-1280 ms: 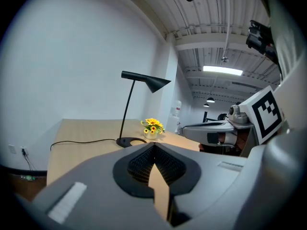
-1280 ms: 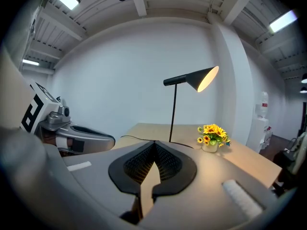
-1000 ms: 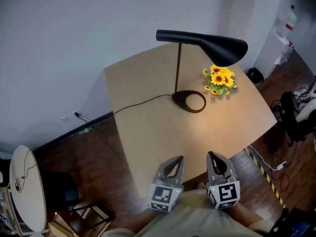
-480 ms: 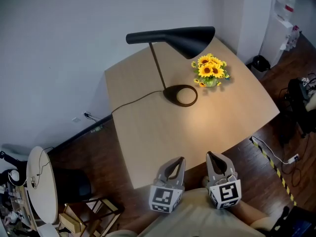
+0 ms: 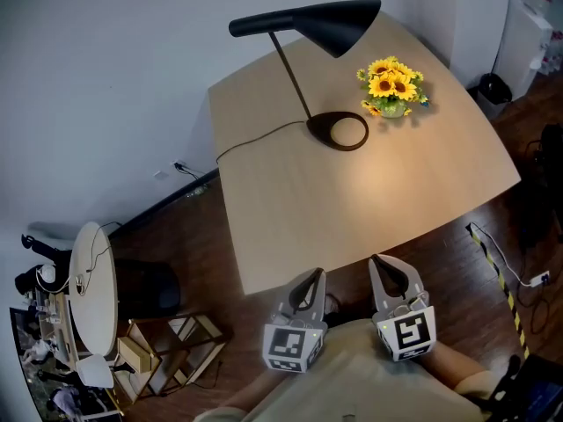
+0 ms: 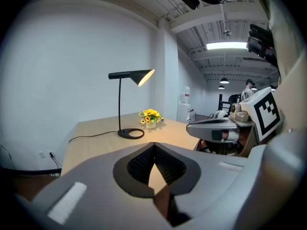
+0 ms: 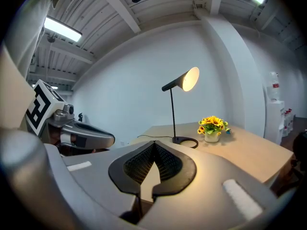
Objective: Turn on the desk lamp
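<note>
Currently the desk lamp (image 5: 317, 23) is lit at the counter's (image 5: 352, 209) far side, its ring base just beside the sunflower pot (image 5: 391, 84). I note the left gripper (image 5: 310, 280) and right gripper (image 5: 380, 266) side by side off the near edge, well apart from the lamp. Both jaws are together, with nothing between them.

Black desk lamp (image 5: 321, 51) upright at the counter's (image 5: 290, 209) far side — lit, ring base flat, cone shade tilted down.
</note>
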The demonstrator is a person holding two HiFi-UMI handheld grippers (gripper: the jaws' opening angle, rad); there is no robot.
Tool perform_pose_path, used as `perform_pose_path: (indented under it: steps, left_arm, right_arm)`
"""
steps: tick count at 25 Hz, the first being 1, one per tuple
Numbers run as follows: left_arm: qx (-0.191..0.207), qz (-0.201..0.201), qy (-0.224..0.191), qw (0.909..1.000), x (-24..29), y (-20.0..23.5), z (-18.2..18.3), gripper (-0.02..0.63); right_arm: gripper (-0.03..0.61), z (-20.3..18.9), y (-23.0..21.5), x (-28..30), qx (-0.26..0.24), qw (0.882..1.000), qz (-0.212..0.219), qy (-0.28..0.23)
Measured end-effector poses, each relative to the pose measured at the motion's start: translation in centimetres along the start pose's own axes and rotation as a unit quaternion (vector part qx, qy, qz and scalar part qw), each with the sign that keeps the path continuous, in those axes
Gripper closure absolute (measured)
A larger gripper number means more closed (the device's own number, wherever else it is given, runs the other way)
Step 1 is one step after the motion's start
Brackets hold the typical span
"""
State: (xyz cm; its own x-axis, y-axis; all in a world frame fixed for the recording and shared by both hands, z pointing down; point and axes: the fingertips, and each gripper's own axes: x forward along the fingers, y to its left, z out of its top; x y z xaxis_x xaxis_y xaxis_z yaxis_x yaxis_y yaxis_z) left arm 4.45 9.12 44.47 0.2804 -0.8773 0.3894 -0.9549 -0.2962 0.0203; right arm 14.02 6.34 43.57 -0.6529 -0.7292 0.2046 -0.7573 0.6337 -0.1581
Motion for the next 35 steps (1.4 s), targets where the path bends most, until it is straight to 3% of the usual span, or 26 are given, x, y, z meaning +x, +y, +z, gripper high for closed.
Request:
perform_pose_path:
  steps: [8, 15, 26, 35]
  left_arm:
    - [-0.009, -0.004, -0.031, 0.9995, -1.5, 2.2, 0.6, 0.614]
    - [-0.032, -0.011, -0.042, 0.9985, -3.1, 4.9, -0.7, 0.614]
    - [-0.034, -0.052, -0.050, 0.9968, -3.4, 4.9, -0.8, 0.614]
    - [-0.032, -0.053, -0.055, 0.9965, -3.4, 5.0, -0.6, 0.614]
  right_arm:
    - [0.578, 1.8, 1.9, 0.1, -0.026, 0.999, -0.017, -0.004]
    - [0.578, 1.1, 5.4, 0.9, -0.045, 0.999, -0.018, 0.020]
    - [0.578, 0.2, 7.3, 0.4, -0.047, 0.997, -0.033, 0.043]
    - [0.578, 0.2, 7.3, 0.5, -0.044, 0.998, -0.034, 0.043]
